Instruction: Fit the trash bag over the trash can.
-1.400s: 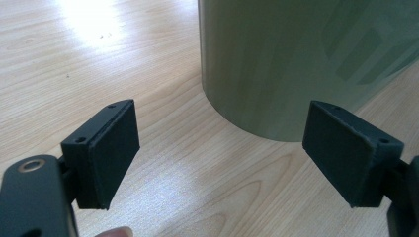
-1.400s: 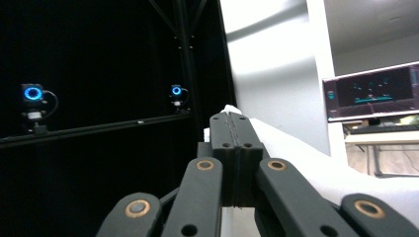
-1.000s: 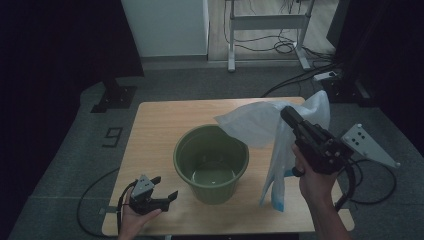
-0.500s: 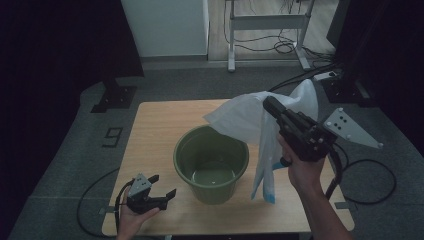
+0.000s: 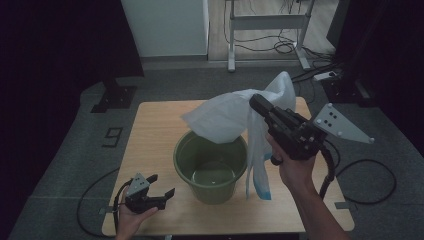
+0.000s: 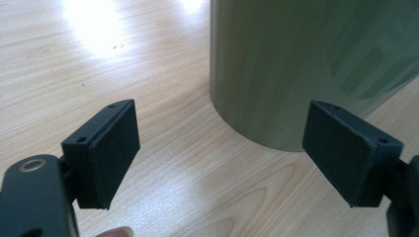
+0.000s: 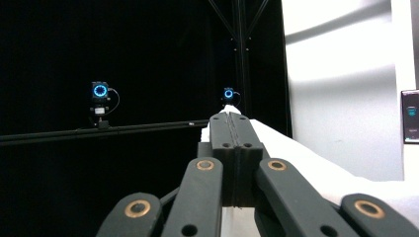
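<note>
A round green bucket (image 5: 210,165) stands mid-table on the wooden table (image 5: 150,130); its inside looks bare. My right gripper (image 5: 256,104) is raised above the bucket's right rim, shut on a white plastic bag (image 5: 225,120). The bag billows over the bucket's far rim, and a long tail with a blue end (image 5: 262,187) hangs down to the right of the bucket. In the right gripper view the right gripper (image 7: 231,118) has its jaws pressed together, with the white bag (image 7: 306,163) beside them. My left gripper (image 5: 161,189) rests open near the table's front left. In the left gripper view the left gripper (image 6: 222,145) faces the bucket's wall (image 6: 306,64).
The table's front edge runs just beneath both hands. A cable (image 5: 95,200) trails off the left side and another cable (image 5: 370,185) loops on the grey floor at the right. A desk frame (image 5: 265,35) and wires stand behind, with dark curtains on both sides.
My right gripper has carried the bag leftward and a little higher, so it now hangs partly over the bucket. The left gripper has stayed put.
</note>
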The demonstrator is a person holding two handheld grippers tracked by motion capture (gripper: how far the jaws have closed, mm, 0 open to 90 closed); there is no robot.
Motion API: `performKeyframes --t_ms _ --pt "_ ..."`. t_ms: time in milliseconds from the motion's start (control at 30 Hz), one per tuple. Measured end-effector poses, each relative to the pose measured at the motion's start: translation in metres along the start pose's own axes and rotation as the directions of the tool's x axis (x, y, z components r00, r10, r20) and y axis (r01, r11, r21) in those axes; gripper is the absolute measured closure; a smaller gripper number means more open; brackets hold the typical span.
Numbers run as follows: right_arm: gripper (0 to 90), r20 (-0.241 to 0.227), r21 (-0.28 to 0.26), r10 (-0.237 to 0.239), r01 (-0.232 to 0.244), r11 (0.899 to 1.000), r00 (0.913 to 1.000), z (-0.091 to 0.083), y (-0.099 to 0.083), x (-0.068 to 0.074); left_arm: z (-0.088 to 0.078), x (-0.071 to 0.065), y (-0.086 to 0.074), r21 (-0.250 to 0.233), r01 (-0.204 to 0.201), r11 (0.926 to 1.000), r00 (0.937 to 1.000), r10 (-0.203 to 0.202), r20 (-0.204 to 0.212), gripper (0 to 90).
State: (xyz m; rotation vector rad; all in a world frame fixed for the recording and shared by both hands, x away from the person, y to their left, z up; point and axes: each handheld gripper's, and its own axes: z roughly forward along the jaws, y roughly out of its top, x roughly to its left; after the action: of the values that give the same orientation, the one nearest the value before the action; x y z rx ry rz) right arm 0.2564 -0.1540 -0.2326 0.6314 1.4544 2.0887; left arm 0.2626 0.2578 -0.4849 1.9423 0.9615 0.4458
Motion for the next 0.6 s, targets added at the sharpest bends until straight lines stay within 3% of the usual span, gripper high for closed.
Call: performKeyframes --t_ms 167,600 --pt "89.6 0.006 0.006 -0.004 0.004 1.0 1.0 -0.006 -0.003 0.0 0.001 -0.002 0.001 0.001 -0.006 1.0 1.0 0.006 0.002 14.4" --pt "89.5 0.074 0.094 0.059 -0.066 0.993 0.9955 -0.028 -0.049 -0.033 0.005 -0.005 0.001 0.013 -0.015 0.9998 0.9999 0.015 0.007 14.4"
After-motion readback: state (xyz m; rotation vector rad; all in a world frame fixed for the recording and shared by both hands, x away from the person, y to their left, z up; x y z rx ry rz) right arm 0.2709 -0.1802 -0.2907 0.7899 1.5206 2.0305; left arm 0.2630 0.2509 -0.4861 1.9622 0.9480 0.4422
